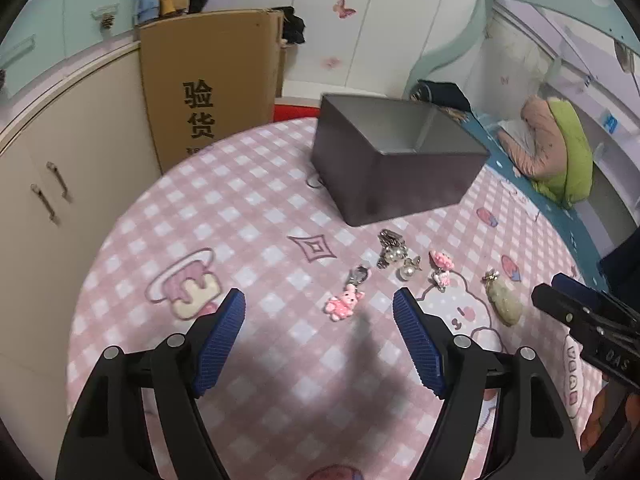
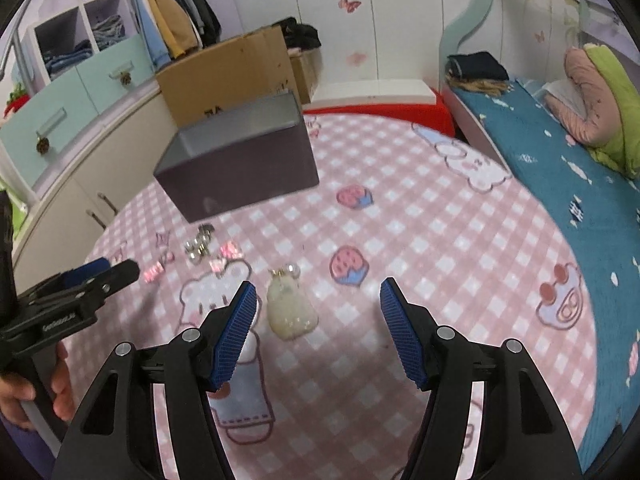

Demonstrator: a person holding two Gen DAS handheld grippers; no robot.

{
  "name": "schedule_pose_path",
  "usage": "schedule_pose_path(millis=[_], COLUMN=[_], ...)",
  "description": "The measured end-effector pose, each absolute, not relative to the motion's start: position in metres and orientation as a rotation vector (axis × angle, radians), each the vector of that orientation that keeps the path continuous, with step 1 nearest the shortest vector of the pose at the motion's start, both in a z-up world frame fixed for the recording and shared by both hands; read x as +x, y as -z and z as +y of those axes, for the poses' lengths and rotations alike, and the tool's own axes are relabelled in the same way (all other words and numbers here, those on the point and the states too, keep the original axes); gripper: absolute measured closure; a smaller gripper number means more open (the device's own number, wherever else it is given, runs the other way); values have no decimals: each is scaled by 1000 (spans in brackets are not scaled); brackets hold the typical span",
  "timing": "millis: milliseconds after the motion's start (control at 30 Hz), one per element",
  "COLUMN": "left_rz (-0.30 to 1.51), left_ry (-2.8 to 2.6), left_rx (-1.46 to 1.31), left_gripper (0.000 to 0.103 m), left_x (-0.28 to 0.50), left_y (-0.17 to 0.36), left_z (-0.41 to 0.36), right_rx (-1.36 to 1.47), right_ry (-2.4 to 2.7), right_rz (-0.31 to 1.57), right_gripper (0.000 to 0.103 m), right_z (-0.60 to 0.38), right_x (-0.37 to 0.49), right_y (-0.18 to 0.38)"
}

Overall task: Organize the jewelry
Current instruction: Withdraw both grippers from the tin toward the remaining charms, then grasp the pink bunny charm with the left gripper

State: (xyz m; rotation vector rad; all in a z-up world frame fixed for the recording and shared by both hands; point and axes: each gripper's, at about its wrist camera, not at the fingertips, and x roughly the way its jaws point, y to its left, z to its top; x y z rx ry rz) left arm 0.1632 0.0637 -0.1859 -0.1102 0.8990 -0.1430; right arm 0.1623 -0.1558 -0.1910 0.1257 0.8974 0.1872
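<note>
A dark grey open box stands on the pink checked tablecloth; it also shows in the right wrist view. In front of it lie a pink bunny charm, pearl earrings, pink bow clips and a pale green pendant. My left gripper is open and empty, just short of the bunny charm. My right gripper is open and empty, with the pale pendant next to its left finger. The pearl earrings and bow clips lie further left.
A cardboard box leans against a cream cabinet behind the table. A bed with a teal sheet and a green and pink quilt runs along the right. A wardrobe with hanging clothes stands at the back.
</note>
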Motion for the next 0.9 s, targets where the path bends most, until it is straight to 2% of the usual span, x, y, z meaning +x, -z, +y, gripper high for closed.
schedule_pose_path(millis=[367, 467, 567, 633, 667, 733, 900], left_rz=[925, 928, 926, 923, 922, 920, 933], left_ry=[101, 70, 77, 78, 74, 63, 85], left_rx=[-14, 46, 48, 50, 50, 46, -7], left_gripper=[32, 41, 59, 82, 83, 92, 92], left_x=[184, 184, 182, 181, 181, 179, 176], left_y=[198, 199, 197, 195, 195, 195, 193], left_z=[45, 40, 41, 41, 42, 43, 50], right_rx=[124, 100, 83, 75, 70, 47, -36], right_ry=[-187, -190, -198, -205, -207, -216, -237], right_rz=[933, 930, 931, 931, 930, 929, 924], right_gripper=[40, 40, 40, 40, 40, 40, 39], right_z=[-155, -152, -148, -145, -143, -138, -125], right_x=[163, 163, 165, 166, 166, 167, 171], right_y=[210, 210, 210, 210, 210, 210, 211])
